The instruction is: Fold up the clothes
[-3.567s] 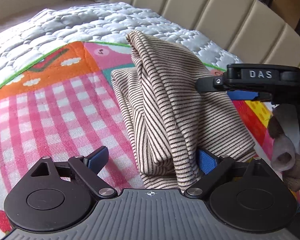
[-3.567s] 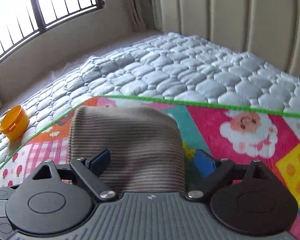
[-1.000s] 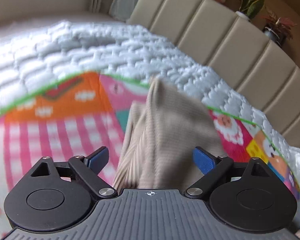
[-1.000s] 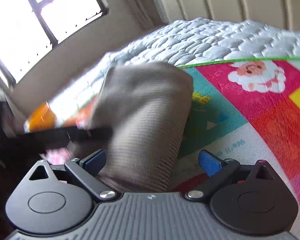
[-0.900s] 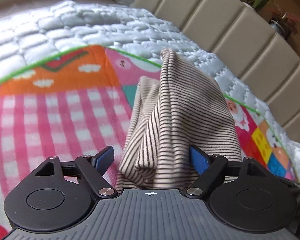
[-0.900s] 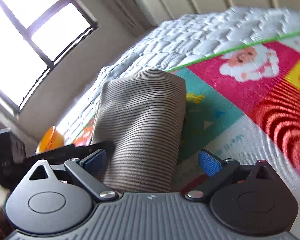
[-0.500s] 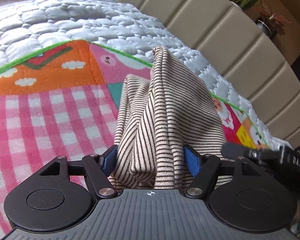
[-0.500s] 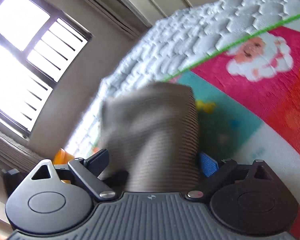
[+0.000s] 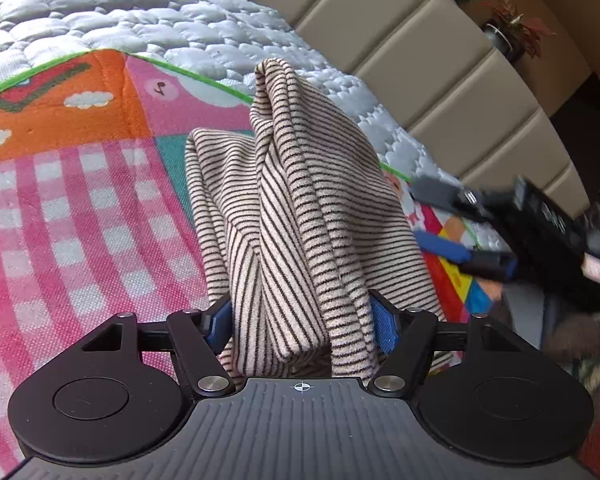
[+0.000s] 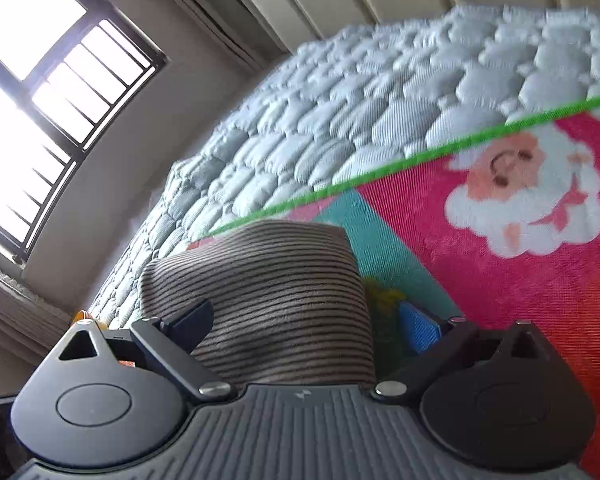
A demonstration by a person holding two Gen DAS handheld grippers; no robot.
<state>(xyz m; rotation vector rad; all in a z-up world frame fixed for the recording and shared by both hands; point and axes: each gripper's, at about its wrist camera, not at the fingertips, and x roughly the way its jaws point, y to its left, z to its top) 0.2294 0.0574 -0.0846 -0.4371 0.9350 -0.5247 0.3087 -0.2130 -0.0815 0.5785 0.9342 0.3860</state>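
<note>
From my left wrist camera, nearest the lens, the left gripper has its two blue pads against the striped garment; one fingertip presses the cloth at lower centre-left, the other at lower centre-right. The jaws have just been closing, and they now clamp a bunched fold of that cloth between them. The garment rises from the grip as a tall peaked heap through the centre of the frame, beige with thin dark stripes, and rests on the colourful play mat. The mat's pink check fills the left of the frame, with an orange panel above it.

At the right edge I see the right gripper, blurred, its fingers pointing in toward the garment; from this view I cannot tell whether they touch it.

Beyond the mat's green border lies the quilted mattress at upper left, then the padded headboard across the upper right.

From my right wrist camera, the right gripper stands with its jaws apart. The garment sits between them at lower centre, against the left finger and clear of the right blue pad. The mat fills the right, the mattress the centre, and a barred window the upper left.
</note>
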